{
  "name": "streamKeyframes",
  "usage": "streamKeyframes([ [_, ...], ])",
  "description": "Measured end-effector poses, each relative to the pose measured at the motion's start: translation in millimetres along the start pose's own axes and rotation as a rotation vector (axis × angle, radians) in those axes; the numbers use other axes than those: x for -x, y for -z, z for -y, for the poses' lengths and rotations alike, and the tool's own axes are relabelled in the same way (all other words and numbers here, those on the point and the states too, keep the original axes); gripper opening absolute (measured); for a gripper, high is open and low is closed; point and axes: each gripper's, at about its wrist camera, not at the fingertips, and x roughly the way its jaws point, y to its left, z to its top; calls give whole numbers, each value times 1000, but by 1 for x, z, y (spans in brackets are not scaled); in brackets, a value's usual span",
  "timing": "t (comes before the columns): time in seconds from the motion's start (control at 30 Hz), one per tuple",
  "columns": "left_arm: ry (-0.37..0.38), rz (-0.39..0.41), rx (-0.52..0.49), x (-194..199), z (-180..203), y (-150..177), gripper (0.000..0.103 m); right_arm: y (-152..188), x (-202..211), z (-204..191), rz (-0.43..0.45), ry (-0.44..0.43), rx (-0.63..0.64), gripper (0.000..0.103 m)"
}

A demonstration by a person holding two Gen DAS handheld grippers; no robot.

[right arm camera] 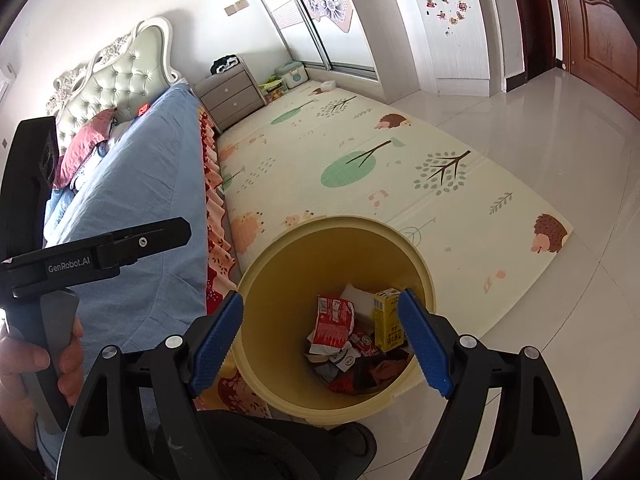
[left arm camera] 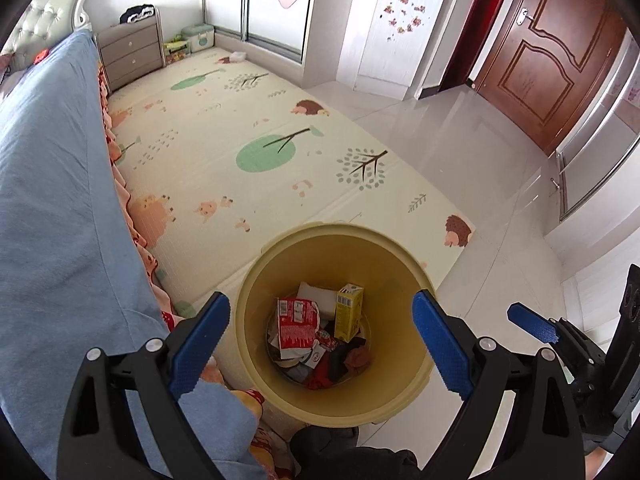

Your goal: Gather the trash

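A yellow trash bin (left arm camera: 280,264) stands on the floor beside the bed; it also shows in the right wrist view (right arm camera: 280,280). Inside lie a red snack wrapper (left arm camera: 298,326), a yellow drink carton (left arm camera: 348,312), a white block (left arm camera: 318,294) and other scraps. My left gripper (left arm camera: 322,340) is open and empty above the bin's mouth. My right gripper (right arm camera: 320,338) is open and empty above the bin too. The red wrapper (right arm camera: 334,322) and the carton (right arm camera: 386,322) show between its blue fingers. One right finger (left arm camera: 532,322) shows in the left wrist view.
A bed with a blue sheet (left arm camera: 52,200) runs along the left. A patterned play mat (left arm camera: 240,140) covers the floor beyond the bin. A grey nightstand (left arm camera: 130,50), a white cabinet (left arm camera: 394,28) and a brown door (left arm camera: 552,52) stand at the far side.
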Motion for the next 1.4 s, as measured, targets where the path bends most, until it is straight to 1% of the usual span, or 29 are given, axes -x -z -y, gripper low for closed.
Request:
streamKeyframes([
  [0.07,18,25,-5,13,3,1,92,-1,8,-5,14,4,12,77],
  [0.13,34,29,-6,24,6,1,92,-3,16,-10,29,-2,19,77],
  [0.23,40,67,-4,44,6,2,92,-5,27,-22,56,-19,43,77],
  [0.4,10,142,31,81,-7,13,92,-10,40,-52,82,-54,113,77],
  [0.53,-44,213,103,115,-35,26,92,-12,46,-81,99,-102,170,77],
  [0.67,-142,281,145,154,-65,41,92,-12,48,-120,101,-166,260,78],
  [0.77,-208,323,183,178,-89,52,93,-10,48,-154,106,-226,332,83],
  [0.9,-249,338,245,200,-122,70,95,-6,42,-194,97,-272,392,84],
  [0.97,-289,349,280,209,-139,81,97,-4,37,-214,81,-298,416,84],
  [1.03,-326,358,318,219,-155,93,98,2,32,-235,70,-318,455,84],
  [1.17,-392,384,391,239,-187,119,99,10,26,-269,48,-371,491,84],
  [1.27,-451,395,426,250,-203,134,99,19,27,-294,52,-396,534,84],
  [1.4,-485,406,465,264,-221,152,99,24,29,-319,57,-421,572,84],
])
